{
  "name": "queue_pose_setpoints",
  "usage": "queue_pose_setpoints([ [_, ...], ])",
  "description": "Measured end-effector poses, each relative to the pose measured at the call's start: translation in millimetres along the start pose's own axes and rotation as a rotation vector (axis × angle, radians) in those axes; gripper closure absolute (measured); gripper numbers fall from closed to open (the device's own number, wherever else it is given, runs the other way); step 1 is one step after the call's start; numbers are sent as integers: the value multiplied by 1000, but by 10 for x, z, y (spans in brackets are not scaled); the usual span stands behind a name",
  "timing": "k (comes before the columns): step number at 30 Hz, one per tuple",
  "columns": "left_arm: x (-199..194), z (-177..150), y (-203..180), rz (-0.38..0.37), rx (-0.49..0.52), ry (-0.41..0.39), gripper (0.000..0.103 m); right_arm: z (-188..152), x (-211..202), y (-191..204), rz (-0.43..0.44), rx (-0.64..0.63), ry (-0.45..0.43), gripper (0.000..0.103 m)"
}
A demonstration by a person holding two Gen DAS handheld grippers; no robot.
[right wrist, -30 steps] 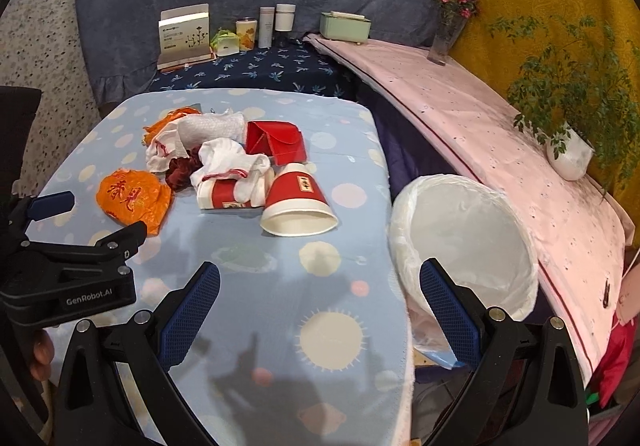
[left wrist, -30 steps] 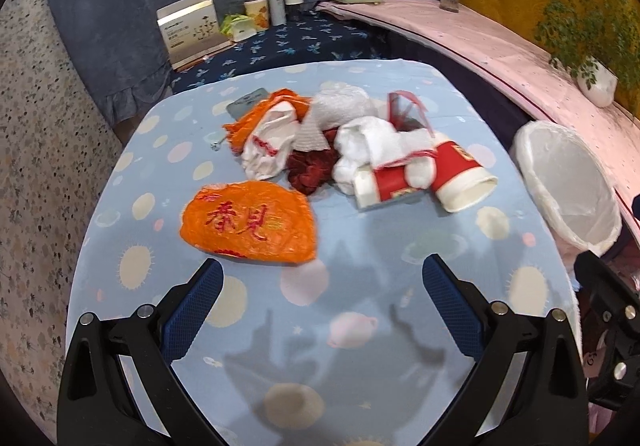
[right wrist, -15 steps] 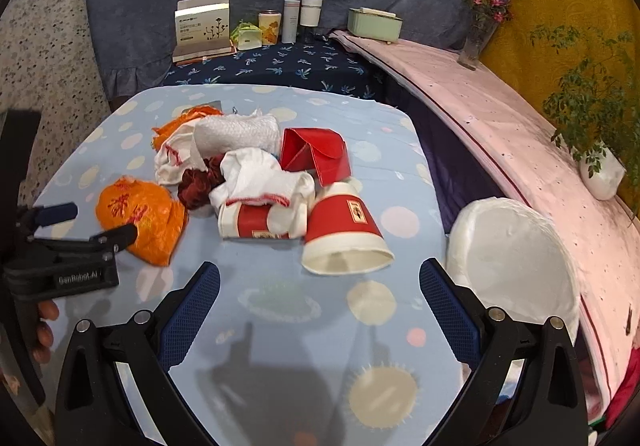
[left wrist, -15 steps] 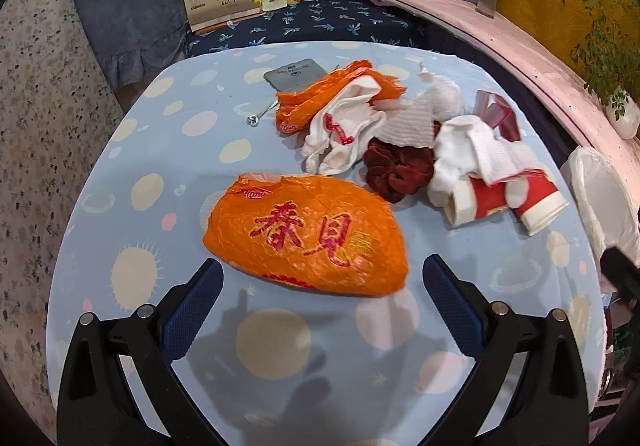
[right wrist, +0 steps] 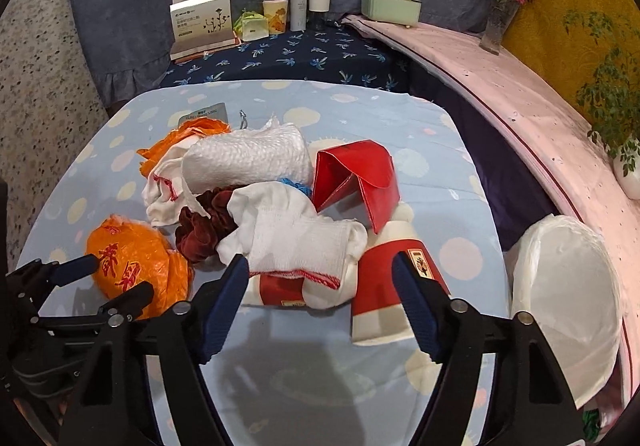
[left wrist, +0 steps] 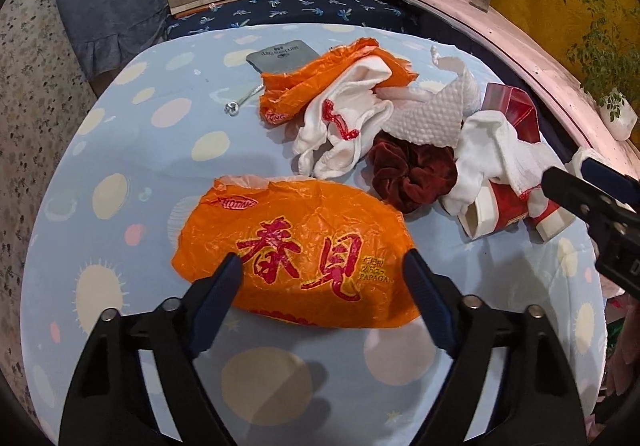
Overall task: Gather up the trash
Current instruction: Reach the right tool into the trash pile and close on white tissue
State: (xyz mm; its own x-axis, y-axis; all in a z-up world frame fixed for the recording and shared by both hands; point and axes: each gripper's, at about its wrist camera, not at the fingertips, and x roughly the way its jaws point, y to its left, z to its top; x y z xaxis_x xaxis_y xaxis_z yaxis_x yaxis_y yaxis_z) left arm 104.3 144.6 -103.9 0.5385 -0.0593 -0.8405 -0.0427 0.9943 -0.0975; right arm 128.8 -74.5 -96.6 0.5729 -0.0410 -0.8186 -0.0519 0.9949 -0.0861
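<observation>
An orange plastic bag (left wrist: 304, 246) with red characters lies flat on the spotted blue tablecloth. My left gripper (left wrist: 322, 278) is open, its fingers either side of the bag's near edge. It also shows in the right wrist view (right wrist: 132, 266). My right gripper (right wrist: 320, 286) is open, its fingers around a white cloth (right wrist: 296, 242) and a red-and-white paper cup (right wrist: 380, 290) lying on its side. Behind them is a pile: a dark red scrunchie (left wrist: 412, 174), a paper towel (right wrist: 248, 158), a red folded carton (right wrist: 356, 182) and a second orange bag (left wrist: 320, 78).
A white-lined trash bin (right wrist: 564, 298) stands off the table's right edge. A grey packet (left wrist: 280, 54) and a small metal hook (left wrist: 244, 98) lie at the table's far side. Boxes and cups (right wrist: 296, 10) line the dark shelf behind. A pink ledge (right wrist: 520, 86) runs along the right.
Both grippers have moved forward toward the trash. The left one now straddles the orange bag. The right one has reached the white cloth and paper cup, and both jaws have narrowed.
</observation>
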Motion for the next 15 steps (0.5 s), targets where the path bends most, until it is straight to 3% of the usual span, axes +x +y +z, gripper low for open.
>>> queue_pose_setpoints([
  [4, 12, -11, 10, -18, -2, 5, 48, 40, 101, -11, 17, -2, 12, 51],
  [6, 18, -21, 19, -33, -1, 12, 67, 44, 134, -11, 26, -4, 17, 59],
  [8, 18, -35, 30, -44, -3, 17, 76, 40, 164, -1, 29, -16, 26, 66],
  [10, 10, -46, 26, -46, 3, 15, 83, 31, 172, 27, 23, -36, 26, 81],
  [12, -1, -49, 18, -50, 12, 10, 97, 21, 182, 57, 34, -52, 35, 87],
  [15, -41, -62, -4, -56, 23, -4, 103, 13, 165, 81, 43, -67, 32, 93],
])
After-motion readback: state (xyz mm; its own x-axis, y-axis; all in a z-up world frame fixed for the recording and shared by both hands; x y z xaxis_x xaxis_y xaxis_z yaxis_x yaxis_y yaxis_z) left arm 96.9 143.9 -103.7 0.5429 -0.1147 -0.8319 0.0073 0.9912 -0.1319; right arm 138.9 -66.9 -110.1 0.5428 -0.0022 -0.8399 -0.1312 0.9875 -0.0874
